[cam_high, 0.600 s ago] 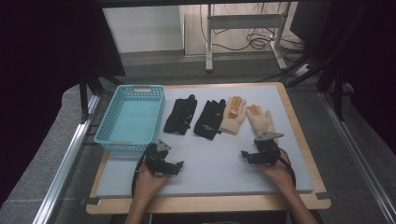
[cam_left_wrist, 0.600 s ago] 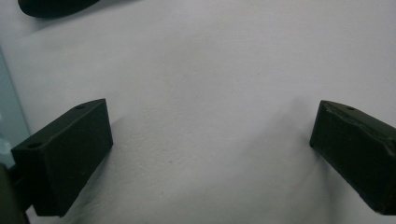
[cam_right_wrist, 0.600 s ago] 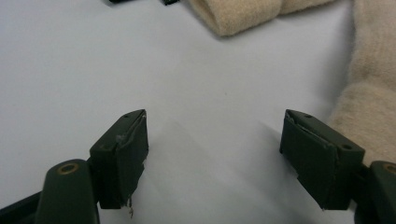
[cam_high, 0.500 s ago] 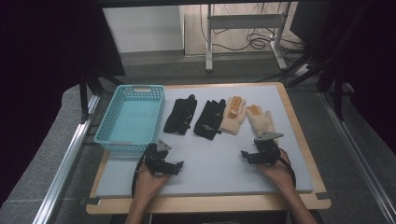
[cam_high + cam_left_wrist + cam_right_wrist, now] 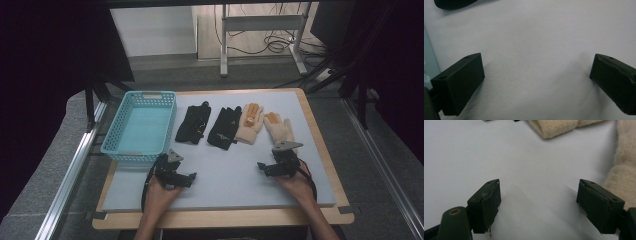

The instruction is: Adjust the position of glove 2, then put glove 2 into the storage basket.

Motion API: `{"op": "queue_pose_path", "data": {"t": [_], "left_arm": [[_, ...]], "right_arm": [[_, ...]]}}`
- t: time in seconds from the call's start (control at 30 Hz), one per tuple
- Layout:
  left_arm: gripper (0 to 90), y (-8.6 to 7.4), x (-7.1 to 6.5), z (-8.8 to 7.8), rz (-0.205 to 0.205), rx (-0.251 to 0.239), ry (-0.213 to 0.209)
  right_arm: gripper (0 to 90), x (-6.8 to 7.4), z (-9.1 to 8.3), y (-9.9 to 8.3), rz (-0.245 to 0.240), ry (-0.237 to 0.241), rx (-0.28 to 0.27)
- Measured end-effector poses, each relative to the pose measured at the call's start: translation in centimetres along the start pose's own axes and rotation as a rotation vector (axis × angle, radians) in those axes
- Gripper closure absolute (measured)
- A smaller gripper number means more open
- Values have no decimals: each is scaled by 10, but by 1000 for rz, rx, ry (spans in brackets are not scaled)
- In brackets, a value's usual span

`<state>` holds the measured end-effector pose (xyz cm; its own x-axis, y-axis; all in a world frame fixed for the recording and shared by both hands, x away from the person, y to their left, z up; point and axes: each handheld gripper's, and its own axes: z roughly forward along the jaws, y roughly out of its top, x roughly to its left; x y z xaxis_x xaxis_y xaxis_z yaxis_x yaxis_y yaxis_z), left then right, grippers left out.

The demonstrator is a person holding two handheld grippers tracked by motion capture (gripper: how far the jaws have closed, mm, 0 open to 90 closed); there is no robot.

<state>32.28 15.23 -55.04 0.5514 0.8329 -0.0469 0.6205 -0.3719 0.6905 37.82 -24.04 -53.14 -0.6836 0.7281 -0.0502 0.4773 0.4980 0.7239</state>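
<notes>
The bench carries a light blue mesh basket at far left, and right of it a row of four gloves: two black gloves, two beige gloves with orange-tipped fingers. Both grippers rest on the near surface, jaws wide and empty. The right gripper sits just near of the rightmost beige glove; a good pick would likely approach its knitted cuff squarely. The left gripper waits beside the basket.

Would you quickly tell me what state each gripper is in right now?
Left gripper: open, nothing between its jaws, over the bare mat.
Right gripper: open, holding nothing, beside the beige glove.
</notes>
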Motion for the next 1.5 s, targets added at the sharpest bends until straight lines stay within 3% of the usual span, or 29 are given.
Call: {"op": "queue_pose_path", "data": {"t": [0.77,1.07,1.33,1.5], "left_arm": [[2,0,0,0,3,-2,1],[3,0,0,0,3,-2,1],[3,0,0,0,2,-2,1],[17,-1,1,-2,-6,-6,3]], "right_arm": [[197,4,1,6,-10,7,2],[200,13,13,31,-14,66,-13],[200,24,30,66,0,111,-32],[229,35,47,91,-30,122,-51]]}}
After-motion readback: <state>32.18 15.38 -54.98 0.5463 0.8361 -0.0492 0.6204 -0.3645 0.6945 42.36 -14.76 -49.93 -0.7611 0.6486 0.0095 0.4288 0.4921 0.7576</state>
